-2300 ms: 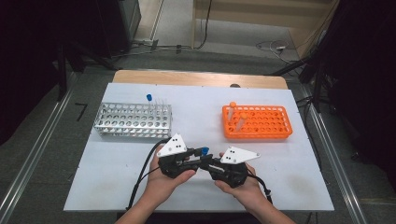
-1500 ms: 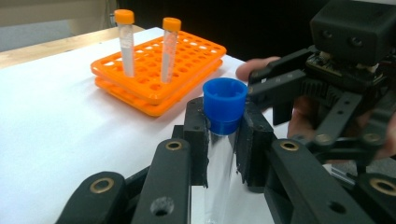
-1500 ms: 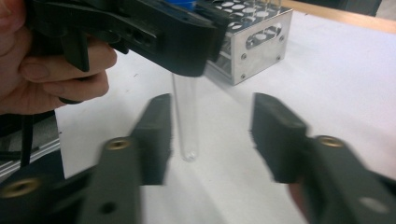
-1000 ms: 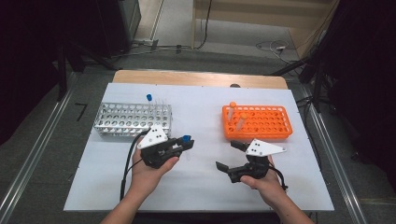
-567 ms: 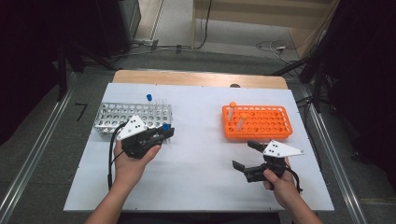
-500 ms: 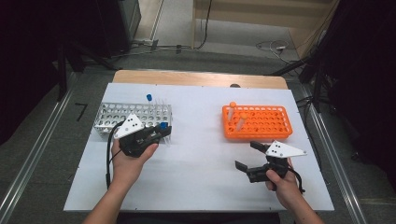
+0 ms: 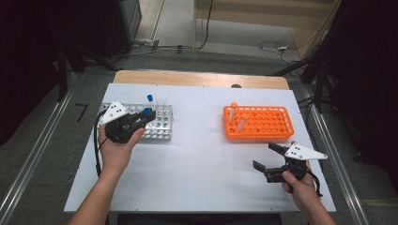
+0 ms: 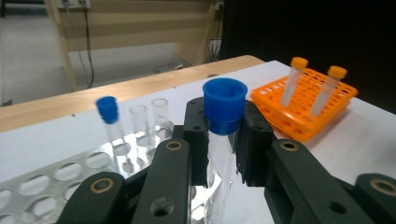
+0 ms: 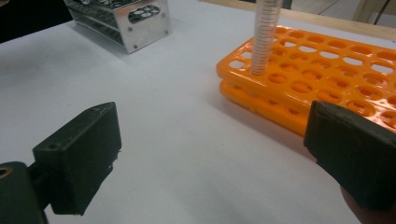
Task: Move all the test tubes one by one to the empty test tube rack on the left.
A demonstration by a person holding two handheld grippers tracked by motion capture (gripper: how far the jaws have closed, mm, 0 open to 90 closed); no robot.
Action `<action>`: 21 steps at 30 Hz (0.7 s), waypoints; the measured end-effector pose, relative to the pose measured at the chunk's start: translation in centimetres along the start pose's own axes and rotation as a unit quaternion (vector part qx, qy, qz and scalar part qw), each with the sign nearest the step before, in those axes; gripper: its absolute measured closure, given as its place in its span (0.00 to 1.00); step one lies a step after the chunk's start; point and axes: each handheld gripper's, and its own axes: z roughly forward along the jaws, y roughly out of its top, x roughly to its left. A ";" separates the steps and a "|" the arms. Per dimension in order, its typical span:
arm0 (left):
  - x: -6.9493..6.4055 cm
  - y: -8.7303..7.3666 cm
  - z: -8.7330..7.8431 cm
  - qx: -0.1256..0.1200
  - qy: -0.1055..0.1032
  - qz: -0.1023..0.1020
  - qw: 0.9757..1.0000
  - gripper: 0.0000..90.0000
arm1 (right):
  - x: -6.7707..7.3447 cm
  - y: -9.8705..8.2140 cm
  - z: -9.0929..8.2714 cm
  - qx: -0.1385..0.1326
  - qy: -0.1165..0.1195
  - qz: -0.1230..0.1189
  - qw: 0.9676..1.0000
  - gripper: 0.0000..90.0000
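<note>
White tabletop (image 7: 197,164) over a wooden bench edge, dark surroundings, cables on the floor behind.

Left gripper (image 8: 223,140) clamped on a blue-capped clear tube (image 8: 223,122), pads pinching just below the cap. Tube held upright, cap uppermost, presumably so the open lower length can drop straight into a hole. In the high view, left gripper (image 7: 141,119) positioned over the near edge of the metal rack (image 7: 162,126), at the left of the table. Likely step in hand: seating this tube in that rack.

Already standing in the metal rack: another blue-capped tube (image 8: 109,122) and two uncapped clear tubes (image 8: 149,116), grouped at the far end. Grouping suggests filling hole by hole along the row; a neighbouring free hole would be the natural target.

Orange rack (image 7: 258,123) at the right of the table, well apart from the metal one, carrying two orange-capped tubes (image 7: 238,117), both leaning slightly. Colours kept to separate racks, apparently a sort by cap.

Right gripper (image 7: 272,160) near the front right corner, jaws spread wide, nothing between them, low over the bare table just in front of the orange rack. Seemingly parked clear of the left hand's working zone.

Risk: tube tip catching the rack's top plate if not kept vertical.
</note>
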 end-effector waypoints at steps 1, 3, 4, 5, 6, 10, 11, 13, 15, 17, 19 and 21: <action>0.3 0.1 0.1 -0.001 0.005 -0.001 1.000 0.85 | -0.3 -0.1 -0.1 -0.001 -0.004 0.002 1.000 0.03; 0.8 0.4 0.2 -0.003 0.012 -0.002 1.000 0.85 | -0.8 -0.2 -0.2 -0.002 -0.008 0.009 1.000 0.03; 1.1 0.5 0.3 -0.005 0.018 -0.002 1.000 0.85 | -1.0 -0.3 -0.2 -0.002 -0.009 0.013 1.000 0.03; 1.3 0.7 0.4 -0.006 0.024 -0.002 1.000 0.85 | -1.2 -0.3 -0.2 -0.002 -0.010 0.016 1.000 0.03; 1.6 0.8 0.5 -0.009 0.028 -0.002 1.000 0.85 | -1.3 -0.3 -0.2 -0.003 -0.011 0.017 1.000 0.03; 2.7 1.3 1.0 -0.014 0.050 -0.005 0.999 0.85 | -1.4 -0.3 -0.3 -0.005 -0.013 0.020 1.000 0.03; 3.0 1.5 1.1 -0.015 0.053 -0.008 0.998 0.85 | -1.4 -0.3 -0.3 -0.006 -0.013 0.020 1.000 0.03; 3.5 1.7 1.4 -0.014 0.058 -0.014 0.998 0.85 | -1.4 -0.3 -0.3 -0.006 -0.013 0.020 1.000 0.03; 4.0 1.9 1.7 -0.016 0.064 -0.017 0.998 0.85 | -1.4 -0.3 -0.3 -0.006 -0.013 0.021 1.000 0.03; 4.4 2.1 2.0 -0.018 0.069 -0.022 0.997 0.85 | -1.4 -0.3 -0.3 -0.006 -0.013 0.021 1.000 0.03; 4.7 2.2 2.3 -0.017 0.074 -0.024 0.997 0.85 | -1.5 -0.3 -0.4 -0.007 -0.014 0.022 1.000 0.03; 5.0 2.3 2.6 -0.021 0.081 -0.026 0.996 0.85 | -1.5 -0.3 -0.4 -0.008 -0.015 0.024 1.000 0.03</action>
